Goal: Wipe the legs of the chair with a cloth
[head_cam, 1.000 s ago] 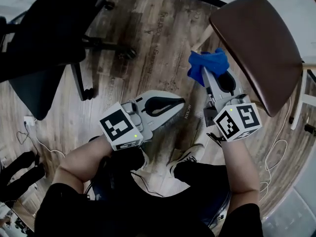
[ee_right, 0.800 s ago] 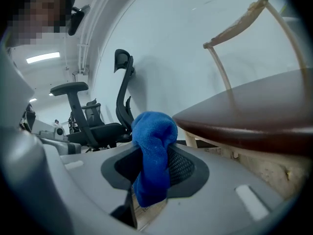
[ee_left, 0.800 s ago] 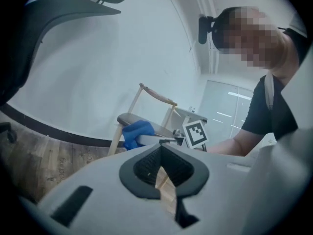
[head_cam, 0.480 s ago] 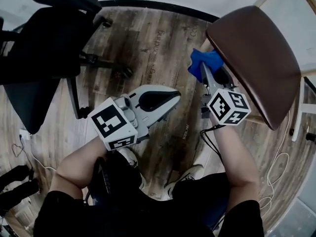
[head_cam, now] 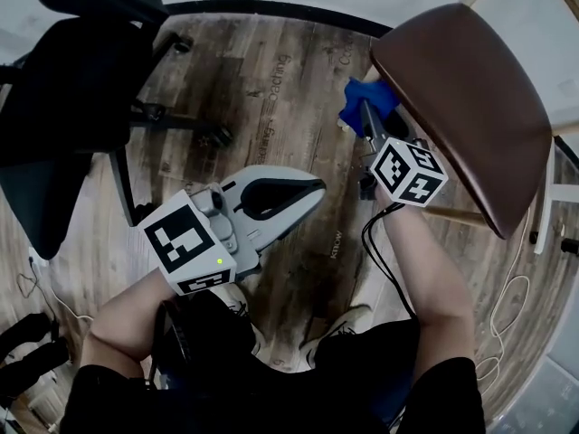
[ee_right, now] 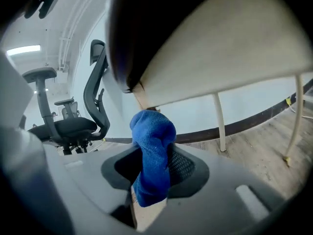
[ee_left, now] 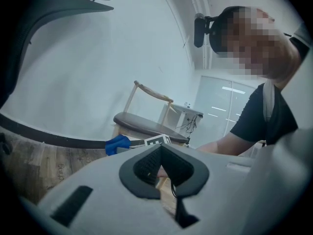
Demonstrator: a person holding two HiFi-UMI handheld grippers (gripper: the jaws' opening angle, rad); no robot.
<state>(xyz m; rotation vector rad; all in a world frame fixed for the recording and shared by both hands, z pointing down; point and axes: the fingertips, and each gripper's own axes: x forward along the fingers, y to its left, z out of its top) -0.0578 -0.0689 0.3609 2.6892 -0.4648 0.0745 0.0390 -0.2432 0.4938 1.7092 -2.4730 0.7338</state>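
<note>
Two grippers, both closed: the left gripper [head_cam: 303, 193] idles empty above the floor [head_cam: 271, 70], while the right gripper [ee_right: 149, 180] pinches the blue cloth [ee_right: 152, 146] under the chair seat's [head_cam: 461, 80] corner beside a leg [ee_right: 141, 96], so pressing on and stroking downward seems next.

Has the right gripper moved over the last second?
Yes. The right gripper, shut on the blue cloth, has pushed forward, up the head view, closing on the near edge of the brown chair seat.

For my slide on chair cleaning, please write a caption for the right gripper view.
Right tongs hold a blue cloth near a wooden leg, just under the chair seat.
</note>
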